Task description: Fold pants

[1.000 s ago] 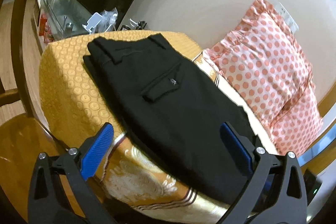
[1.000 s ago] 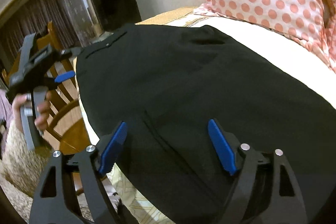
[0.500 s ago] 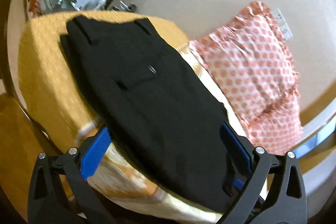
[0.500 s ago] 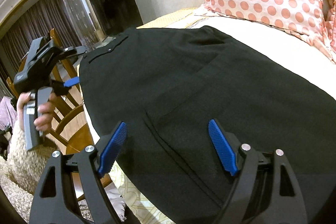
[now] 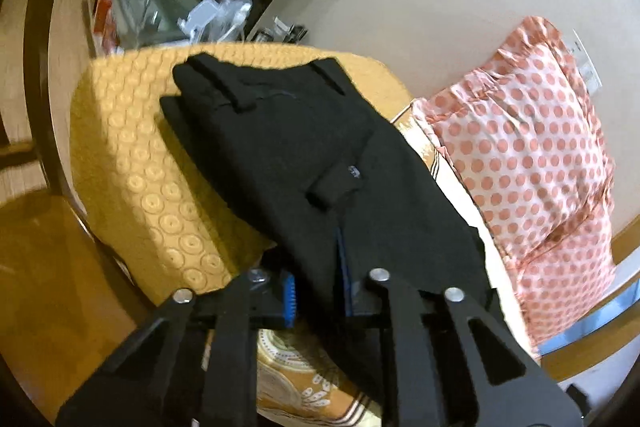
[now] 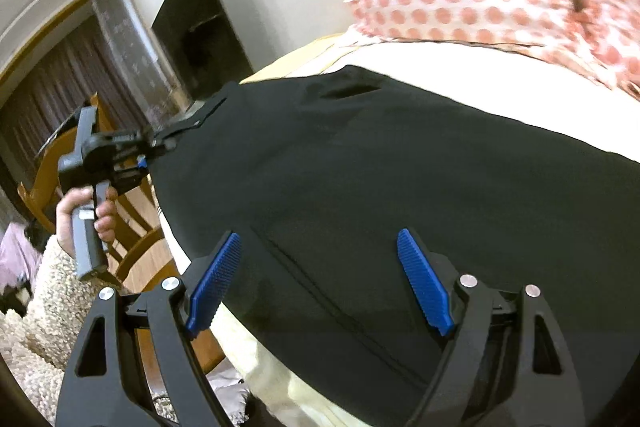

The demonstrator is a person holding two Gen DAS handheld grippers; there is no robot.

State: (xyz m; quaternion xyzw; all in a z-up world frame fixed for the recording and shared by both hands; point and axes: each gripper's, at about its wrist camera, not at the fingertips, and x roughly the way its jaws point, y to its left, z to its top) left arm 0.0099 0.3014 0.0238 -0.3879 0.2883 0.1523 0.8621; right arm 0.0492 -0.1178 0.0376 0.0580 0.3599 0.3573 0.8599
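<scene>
Black pants (image 5: pixel 304 155) lie flat on a yellow patterned cushion (image 5: pixel 132 163), back pocket up, waistband at the far end. My left gripper (image 5: pixel 316 287) is shut on the near edge of the pants, with black cloth pinched between its blue pads. In the right wrist view the pants (image 6: pixel 400 179) spread across the surface. My right gripper (image 6: pixel 320 279) is open, its blue pads apart just above the cloth near a seam. The left gripper (image 6: pixel 148 151) shows there too, held by a hand at the pants' left edge.
A pink polka-dot pillow (image 5: pixel 528 155) leans against the white wall on the right. Wooden chairs (image 6: pixel 132 223) stand at the left. Clutter and a clear box (image 5: pixel 160 3) sit beyond the cushion. A dark screen (image 6: pixel 196 27) is on the far wall.
My left gripper went from open to shut, clamping the near edge of the pants. My right gripper stayed open and shifted slightly over the cloth.
</scene>
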